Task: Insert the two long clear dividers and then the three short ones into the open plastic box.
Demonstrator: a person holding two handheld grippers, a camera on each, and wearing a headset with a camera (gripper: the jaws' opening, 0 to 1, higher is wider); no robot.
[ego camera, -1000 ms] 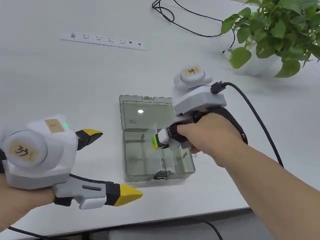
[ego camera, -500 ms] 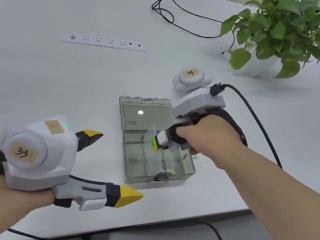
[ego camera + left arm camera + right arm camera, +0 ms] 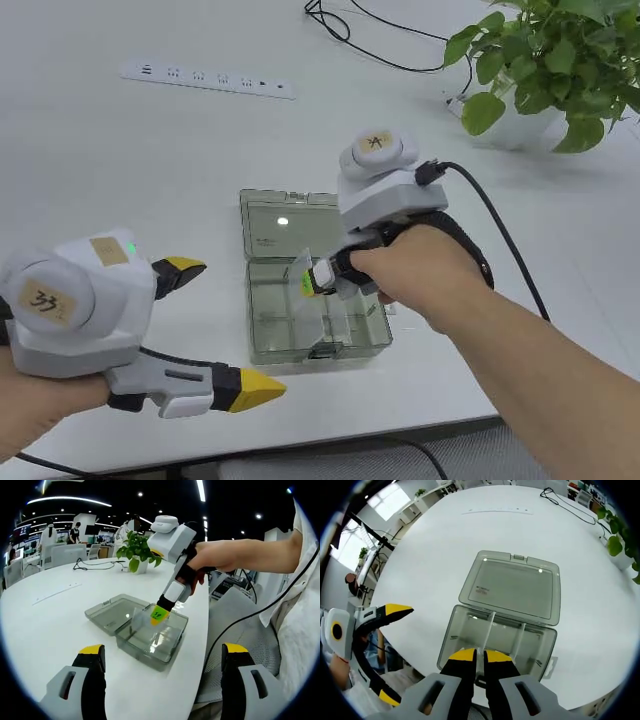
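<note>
**Holding a clear divider over the open box**

Gripped thin between the near-shut jaws of the right gripper (image 3: 318, 278) is a clear divider (image 3: 300, 270), a flat, stiff-looking sheet of see-through plastic. It is carried just above the base of the plastic box (image 3: 262, 352), and whether its lower edge has met the base cannot be told. In the right gripper view the sheet is seen edge-on, its line running away from the jaws, from the front wall toward the hinge side, so the box lies straight below and ahead of those jaws. Whether this is a long piece or a short one cannot be made out.

The box is smoky and translucent, a shallow rectangle with thin upright ribs showing inside, and its lid (image 3: 285, 222) is laid back flat on the white worktop (image 3: 150, 160).

The left gripper (image 3: 215, 328) is held off to the side, well apart from the box, yellow-tipped jaws spread wide and gripping nothing. The right one is clearly the nearer. By this judgement, a straight downward press, with the sheet kept upright, is what the seating calls for.
</note>
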